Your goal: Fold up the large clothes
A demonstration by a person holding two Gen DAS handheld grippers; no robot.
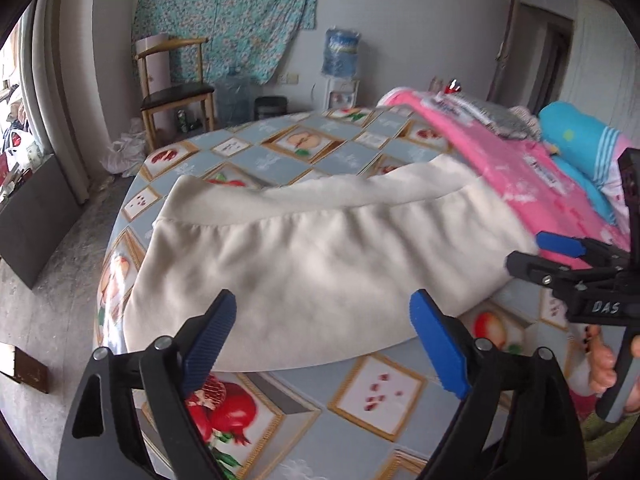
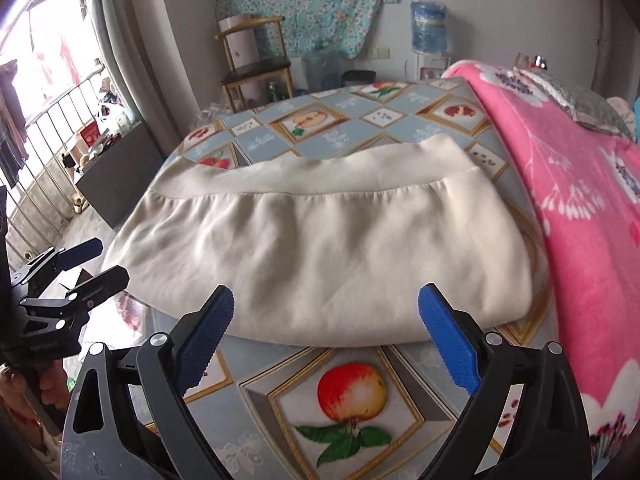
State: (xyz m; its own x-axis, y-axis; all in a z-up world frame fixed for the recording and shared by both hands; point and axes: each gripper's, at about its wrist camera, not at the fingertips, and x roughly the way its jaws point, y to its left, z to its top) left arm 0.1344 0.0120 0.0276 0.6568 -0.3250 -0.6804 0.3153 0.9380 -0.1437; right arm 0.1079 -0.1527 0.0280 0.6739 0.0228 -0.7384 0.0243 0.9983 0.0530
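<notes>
A cream garment (image 1: 304, 256) lies folded into a wide band on the round table (image 1: 384, 392), its ribbed hem along the far side. My left gripper (image 1: 322, 300) is open just short of the garment's near edge, with nothing between its blue pads. My right gripper (image 2: 327, 292) is also open and empty, in front of the same near edge of the garment (image 2: 320, 248). In the left wrist view the right gripper (image 1: 525, 249) shows at the right by the garment's end. The right wrist view catches the left gripper (image 2: 113, 258) at the garment's left end.
The table wears a fruit-patterned cloth (image 2: 352, 396). A pink flowered blanket (image 2: 580, 200) with other folded textiles (image 1: 576, 144) is piled along the table's right side. Beyond the table stand a wooden chair (image 1: 176, 88), water bottles (image 1: 340, 52) and a bin (image 1: 271, 108).
</notes>
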